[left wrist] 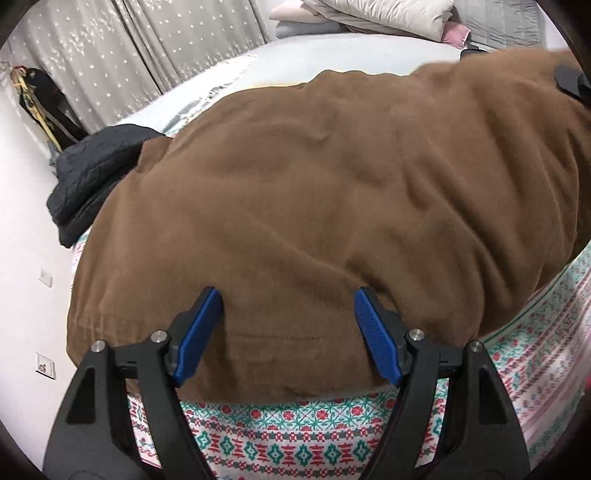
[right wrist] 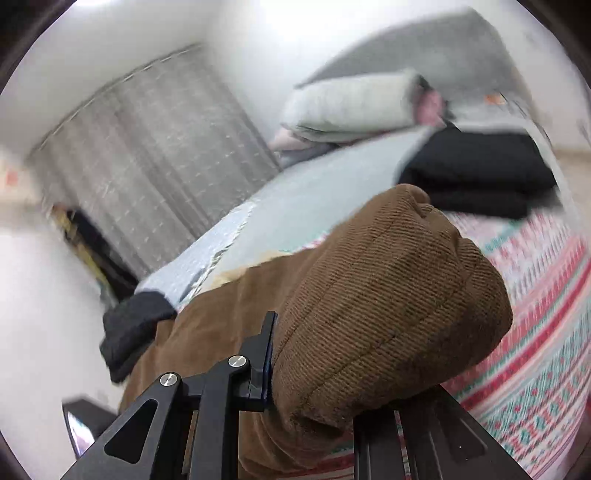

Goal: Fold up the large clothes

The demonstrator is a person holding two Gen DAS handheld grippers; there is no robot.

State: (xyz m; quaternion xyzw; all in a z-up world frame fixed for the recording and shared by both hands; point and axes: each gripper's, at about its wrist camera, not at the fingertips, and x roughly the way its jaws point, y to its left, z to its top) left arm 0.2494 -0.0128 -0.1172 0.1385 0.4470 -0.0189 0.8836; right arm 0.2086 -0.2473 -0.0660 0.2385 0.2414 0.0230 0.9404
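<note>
On the bed (left wrist: pixel 280 424), over its patterned red-and-green cover, a large brown coat (left wrist: pixel 314 206) lay spread out and took up most of the left wrist view. The left tool (left wrist: pixel 288 310) hung above the coat's near edge with its blue pads (left wrist: pixel 199 332) standing wide apart and nothing between them; whether the tips touched the cloth could not be told. A dark quilted jacket (left wrist: pixel 92 177) lay bunched at the coat's far left side, partly under it. Behind them stood grey curtains (left wrist: pixel 129 55) with a pale pattern, and folded bedding (left wrist: pixel 369 22) was piled at the head of the bed.

In the right wrist view, which was blurred, the right tool (right wrist: pixel 295 369) was clamped on a thick ribbed fold of the brown coat (right wrist: pixel 388 295), raised off the bed. The cloth bulged over the tool and hid one finger. Only the left finger (right wrist: pixel 266 350) showed, pressed against the fold. A folded black garment (right wrist: pixel 480 173) lay farther up the bed near the pillows (right wrist: pixel 351 103).
</note>
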